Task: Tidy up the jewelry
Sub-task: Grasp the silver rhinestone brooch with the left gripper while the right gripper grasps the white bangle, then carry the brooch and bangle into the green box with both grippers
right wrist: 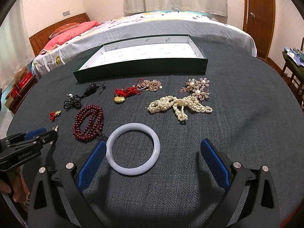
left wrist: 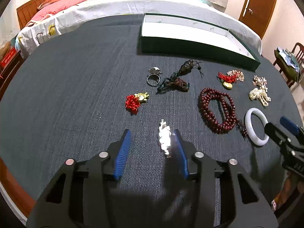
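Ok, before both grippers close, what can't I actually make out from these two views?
- Silver piece, left wrist view: glare washes out its shape; contact with the left gripper pads is unclear.
- White bangle, same view: near rim hidden behind the right gripper's finger.
- Green box, right wrist view: front wall hides the near strip of its floor.
- Dark cord pendant: too small for detail.

My table [right wrist: 237, 98], under a dark grey cloth, bears a green box [right wrist: 140, 68] far beyond my tongs, dark red beads [right wrist: 88, 123], pearls [right wrist: 178, 104], brooches [right wrist: 197, 87] ahead, and a pale bangle [right wrist: 133, 148] between my right tongs.
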The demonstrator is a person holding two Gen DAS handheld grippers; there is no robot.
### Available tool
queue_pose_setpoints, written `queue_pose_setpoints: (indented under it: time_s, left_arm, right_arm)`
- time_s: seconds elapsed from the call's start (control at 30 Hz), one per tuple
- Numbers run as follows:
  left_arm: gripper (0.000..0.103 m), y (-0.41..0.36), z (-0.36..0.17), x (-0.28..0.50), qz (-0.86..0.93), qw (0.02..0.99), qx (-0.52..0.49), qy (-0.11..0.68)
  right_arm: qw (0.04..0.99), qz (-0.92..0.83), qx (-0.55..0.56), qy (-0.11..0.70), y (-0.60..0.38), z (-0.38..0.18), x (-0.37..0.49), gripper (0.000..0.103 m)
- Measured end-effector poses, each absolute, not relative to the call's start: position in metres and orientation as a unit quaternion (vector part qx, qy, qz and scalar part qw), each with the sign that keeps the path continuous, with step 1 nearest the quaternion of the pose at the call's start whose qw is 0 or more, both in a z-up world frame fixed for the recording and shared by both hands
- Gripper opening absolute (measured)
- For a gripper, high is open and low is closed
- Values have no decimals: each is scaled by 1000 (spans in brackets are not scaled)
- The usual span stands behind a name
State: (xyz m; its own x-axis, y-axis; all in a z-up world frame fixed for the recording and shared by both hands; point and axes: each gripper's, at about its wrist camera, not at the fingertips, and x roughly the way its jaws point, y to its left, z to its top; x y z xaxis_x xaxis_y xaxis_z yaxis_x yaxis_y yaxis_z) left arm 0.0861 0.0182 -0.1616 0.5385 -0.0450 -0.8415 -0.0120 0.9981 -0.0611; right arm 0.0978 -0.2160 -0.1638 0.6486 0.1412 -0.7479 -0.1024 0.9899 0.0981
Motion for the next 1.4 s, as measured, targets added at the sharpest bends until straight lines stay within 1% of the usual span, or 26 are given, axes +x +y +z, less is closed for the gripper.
queue_pose_setpoints:
  time_s: [0.07, 0.27, 0.33, 0.4, 0.47, 0.9, 1.4]
  left_arm:
    - [37, 15, -162, 85, -11, 878, -14, 479]
    - [36, 10, -162, 88, -14, 878, -3, 479]
    - [29, 9, -162, 88, -24, 878, -1, 478]
    - [20, 8, -162, 88, -32, 878, 2, 477]
    - [16, 7, -162, 87, -44, 878, -2, 476]
    - [16, 14, -160, 90, -36, 879, -9, 475]
    - [16, 17, -163, 92, -32, 877, -15, 479]
  right_arm:
    - [907, 68, 23, 414, -216, -164, 98, 96]
    - [907, 70, 26, 416, -216, -165, 99, 96]
    - [906, 71, 25, 416, -216, -165, 100, 96]
    - [906, 72, 24, 416, -215, -166, 101, 96]
    - [905, 74, 22, 418, -213, -167, 102, 96]
    - [897, 69, -16, 436, -195, -175, 111, 96]
    - [891, 72, -16, 448, -197, -182, 115, 95]
